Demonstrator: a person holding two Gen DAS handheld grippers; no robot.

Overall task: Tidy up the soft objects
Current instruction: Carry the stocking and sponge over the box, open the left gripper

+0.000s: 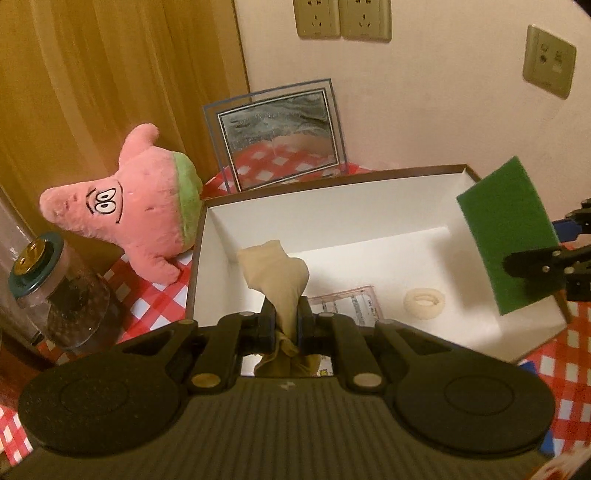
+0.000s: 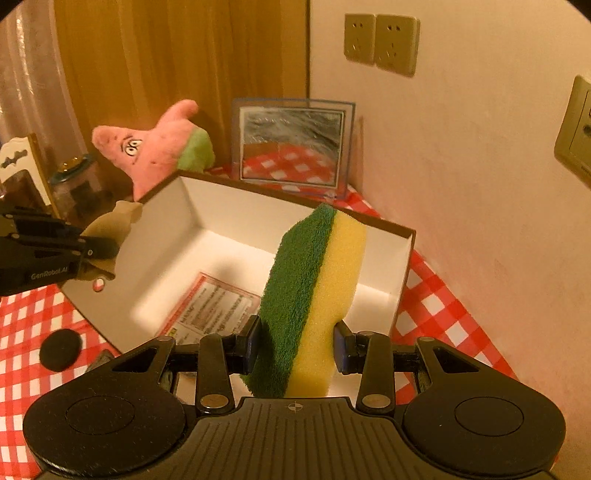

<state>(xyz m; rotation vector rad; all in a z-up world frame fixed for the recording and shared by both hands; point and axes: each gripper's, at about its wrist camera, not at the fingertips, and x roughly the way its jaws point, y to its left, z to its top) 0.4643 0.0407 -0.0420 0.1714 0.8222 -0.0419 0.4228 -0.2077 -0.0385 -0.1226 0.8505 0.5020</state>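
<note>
Beige, thin and limp, the stocking-like cloth (image 1: 275, 269) sits pinched in our left gripper (image 1: 286, 325): the jaws are nearly together on its middle, one bunch standing up beyond the fingertips, the rest crumpled back toward the camera. Straight past those fingertips we look down into the white box (image 1: 369, 225), brown along its rim. On its floor, just beyond and right of the left gripper, lie a printed card (image 1: 347, 301) in a clear sleeve and a small cream ring (image 1: 424, 301).

Our right gripper (image 2: 297, 341) holds the sponge (image 2: 314, 295), jaws partly apart and pressing its two faces, green scouring layer to the left pad, yellow foam to the right. The sponge stands on edge, reaching forward over the near part of the same box. From the left wrist view this sponge shows at far right, over the box's right wall.

Outward, beyond the box's far-left corner, a pink star plush (image 1: 122, 206) with green shorts leans on the wooden panel (image 1: 110, 74). A glass jar (image 1: 59, 295) with a dark lid stands left of the left gripper. Behind the box a clear picture frame (image 1: 277, 136) leans at the wall, under beige wall sockets (image 1: 341, 16). Red-and-white checked cloth (image 2: 443, 295) covers the table. Left of our right gripper, a black round pad (image 2: 59, 349) lies on the checks.
</note>
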